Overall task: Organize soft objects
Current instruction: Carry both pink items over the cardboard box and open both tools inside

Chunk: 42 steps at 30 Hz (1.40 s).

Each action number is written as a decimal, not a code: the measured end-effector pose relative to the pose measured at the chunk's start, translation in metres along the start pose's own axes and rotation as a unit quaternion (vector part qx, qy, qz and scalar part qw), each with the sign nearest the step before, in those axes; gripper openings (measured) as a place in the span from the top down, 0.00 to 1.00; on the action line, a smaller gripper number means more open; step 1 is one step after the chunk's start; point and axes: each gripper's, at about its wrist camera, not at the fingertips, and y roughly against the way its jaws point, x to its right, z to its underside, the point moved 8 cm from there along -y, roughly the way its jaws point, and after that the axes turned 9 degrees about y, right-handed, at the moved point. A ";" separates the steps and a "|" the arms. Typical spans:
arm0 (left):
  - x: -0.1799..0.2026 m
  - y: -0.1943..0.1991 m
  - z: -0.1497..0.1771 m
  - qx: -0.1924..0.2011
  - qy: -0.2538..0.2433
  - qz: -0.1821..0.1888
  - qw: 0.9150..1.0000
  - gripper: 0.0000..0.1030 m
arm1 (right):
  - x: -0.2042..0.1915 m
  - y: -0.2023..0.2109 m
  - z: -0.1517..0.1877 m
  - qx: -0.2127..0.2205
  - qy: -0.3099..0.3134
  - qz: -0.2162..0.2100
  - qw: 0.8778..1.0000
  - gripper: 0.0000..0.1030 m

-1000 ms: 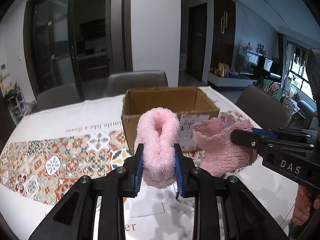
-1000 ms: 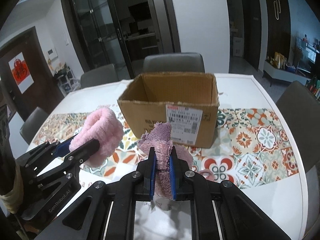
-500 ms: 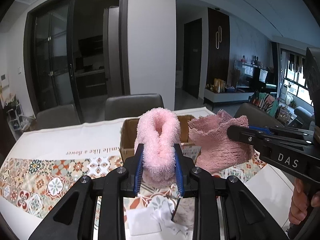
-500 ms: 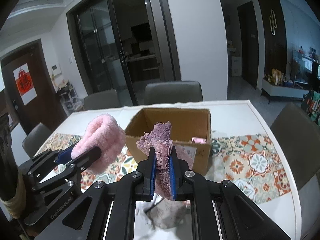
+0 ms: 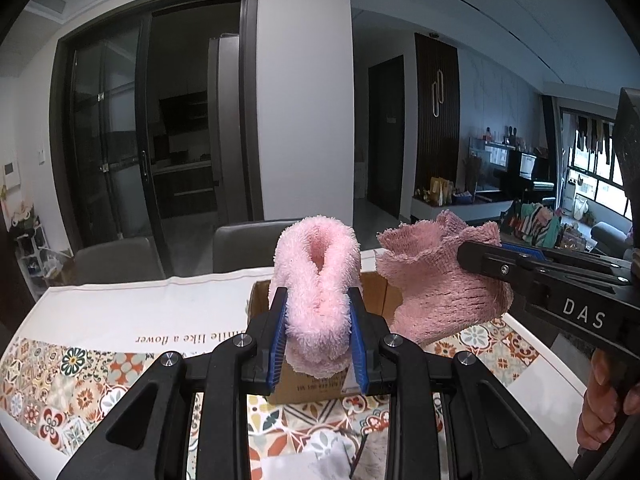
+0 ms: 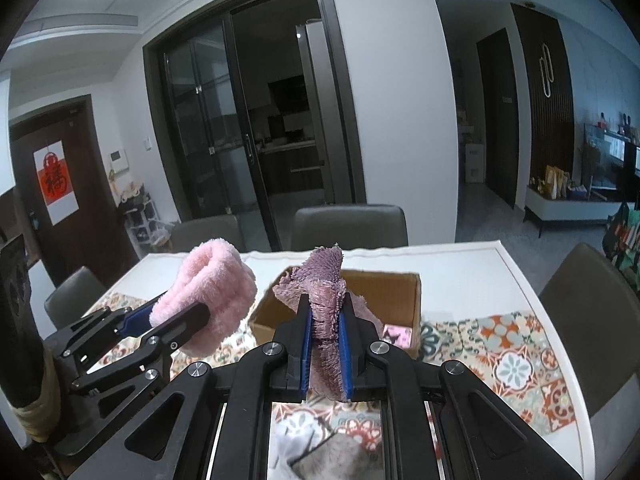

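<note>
Holding both above the cardboard box [image 6: 414,300]: your left gripper [image 5: 319,336] clamps a fluffy pink sock [image 5: 316,280], your right gripper [image 6: 326,350] pinches a knitted pink sock [image 6: 326,300]

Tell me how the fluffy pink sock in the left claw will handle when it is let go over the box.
The fluffy pink sock is probably floppy: it folds between the left claw pads. Likely light and compressible, since its pile bulges around them. It should not roll.
</note>
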 end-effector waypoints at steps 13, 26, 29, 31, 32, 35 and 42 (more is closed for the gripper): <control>-0.003 -0.034 -0.018 0.005 0.004 0.003 1.000 0.73 | 0.012 -0.025 -0.029 0.022 0.002 0.003 1.000 0.87; -0.008 -0.089 -0.018 -0.026 0.006 0.002 1.000 0.73 | 0.023 -0.076 -0.032 -0.003 -0.001 -0.014 1.000 0.87; -0.011 -0.104 -0.013 -0.039 0.008 0.000 0.999 0.73 | 0.026 -0.093 -0.028 -0.015 -0.002 -0.017 1.000 0.87; -0.013 -0.113 -0.009 -0.049 0.010 -0.001 0.999 0.73 | 0.030 -0.103 -0.022 -0.023 -0.003 -0.019 1.000 0.87; -0.014 -0.118 -0.006 -0.055 0.011 0.000 0.998 0.73 | 0.030 -0.108 -0.020 -0.028 -0.003 -0.020 0.999 0.87; -0.014 -0.131 0.003 -0.072 0.013 -0.001 0.997 0.73 | 0.032 -0.124 -0.015 -0.044 -0.005 -0.023 0.999 0.87; -0.015 -0.155 0.022 -0.108 0.013 -0.003 0.994 0.73 | 0.039 -0.158 0.009 -0.085 -0.008 -0.026 0.996 0.87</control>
